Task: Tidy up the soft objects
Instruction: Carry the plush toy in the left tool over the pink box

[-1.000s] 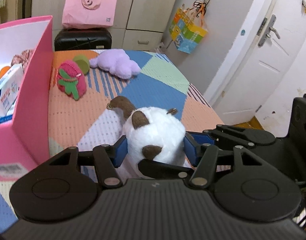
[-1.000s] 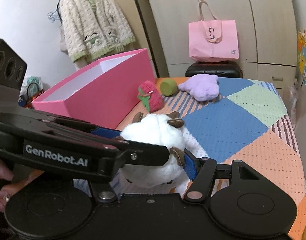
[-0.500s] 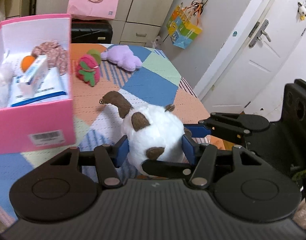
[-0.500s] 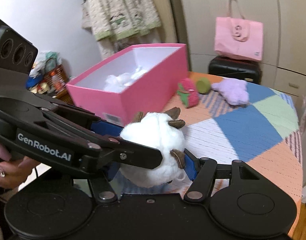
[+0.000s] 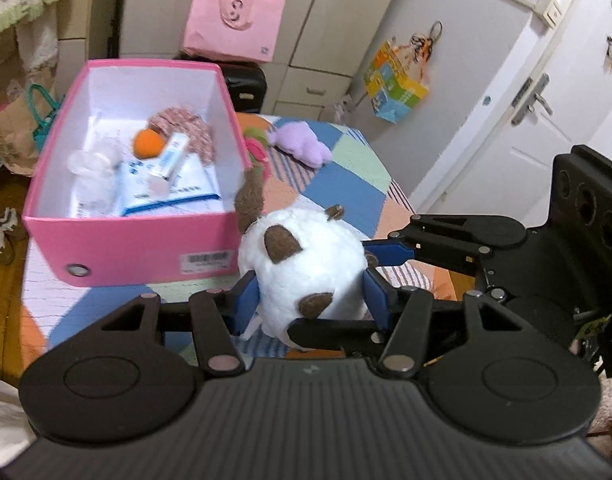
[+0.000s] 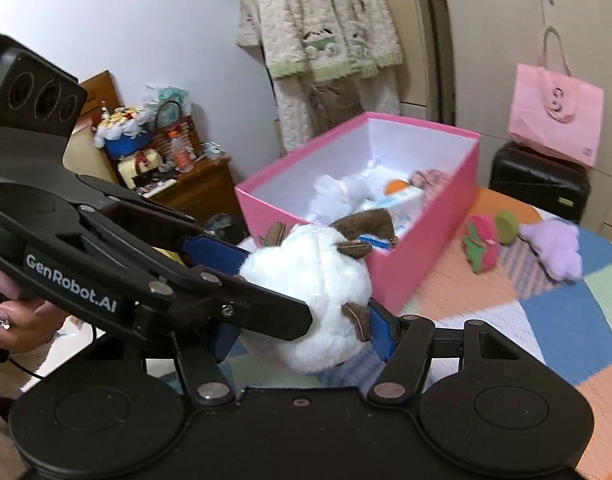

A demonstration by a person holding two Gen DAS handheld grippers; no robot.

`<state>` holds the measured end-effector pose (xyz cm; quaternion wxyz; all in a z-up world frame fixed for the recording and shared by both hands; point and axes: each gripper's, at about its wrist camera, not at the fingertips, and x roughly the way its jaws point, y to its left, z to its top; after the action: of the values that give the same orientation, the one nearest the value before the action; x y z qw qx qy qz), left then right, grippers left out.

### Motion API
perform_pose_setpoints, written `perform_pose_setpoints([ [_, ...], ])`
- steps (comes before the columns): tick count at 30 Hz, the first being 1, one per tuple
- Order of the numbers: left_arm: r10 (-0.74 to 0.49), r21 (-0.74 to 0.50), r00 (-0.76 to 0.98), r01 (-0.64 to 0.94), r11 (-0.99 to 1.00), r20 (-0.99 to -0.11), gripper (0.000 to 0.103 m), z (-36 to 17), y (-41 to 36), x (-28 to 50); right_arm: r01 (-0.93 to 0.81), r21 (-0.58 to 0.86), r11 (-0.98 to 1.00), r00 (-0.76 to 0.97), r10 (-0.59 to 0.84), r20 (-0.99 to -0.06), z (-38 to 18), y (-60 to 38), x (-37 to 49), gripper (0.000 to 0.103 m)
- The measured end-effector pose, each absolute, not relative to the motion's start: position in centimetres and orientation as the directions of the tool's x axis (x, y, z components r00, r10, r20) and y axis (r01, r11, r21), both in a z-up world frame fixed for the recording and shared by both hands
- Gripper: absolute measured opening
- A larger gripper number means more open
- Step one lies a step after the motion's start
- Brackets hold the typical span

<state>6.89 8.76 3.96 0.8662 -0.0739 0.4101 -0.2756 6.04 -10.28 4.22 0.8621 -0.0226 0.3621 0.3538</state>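
Observation:
A round white plush toy with brown patches (image 5: 309, 272) (image 6: 309, 300) is held in the air by both grippers at once. My left gripper (image 5: 311, 300) is shut on it, blue pads on either side. My right gripper (image 6: 302, 332) is shut on it too, crossing the left one. The toy hangs just in front of the near right corner of an open pink box (image 5: 146, 248) (image 6: 425, 232). The box holds tissue packs, an orange ball and a pink knitted piece. On the patchwork cloth lie a purple plush (image 5: 302, 148) (image 6: 557, 248) and a red-and-green plush (image 6: 481, 244).
The patchwork table (image 5: 345, 184) ends at a rounded edge on the right. A pink bag (image 5: 234, 24) sits on a black case behind the table. A door (image 5: 545, 120) is at the right. A cluttered wooden cabinet (image 6: 178, 184) stands left of the box.
Both grippers have lifted the white plush higher and moved it left toward the pink box. The inside of the box now shows more fully. Both grips stay shut.

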Motion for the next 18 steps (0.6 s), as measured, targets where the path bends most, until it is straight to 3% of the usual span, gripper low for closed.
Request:
perform_pose_setpoints([
  [18, -0.510, -0.294, 0.692, 0.416, 0.860, -0.511, 0.054, 7.5, 14.3, 12.3, -0.651, 0.169, 0.740, 0.579, 0.628, -0.520, 7.5, -5.1, 12.7, 0.070],
])
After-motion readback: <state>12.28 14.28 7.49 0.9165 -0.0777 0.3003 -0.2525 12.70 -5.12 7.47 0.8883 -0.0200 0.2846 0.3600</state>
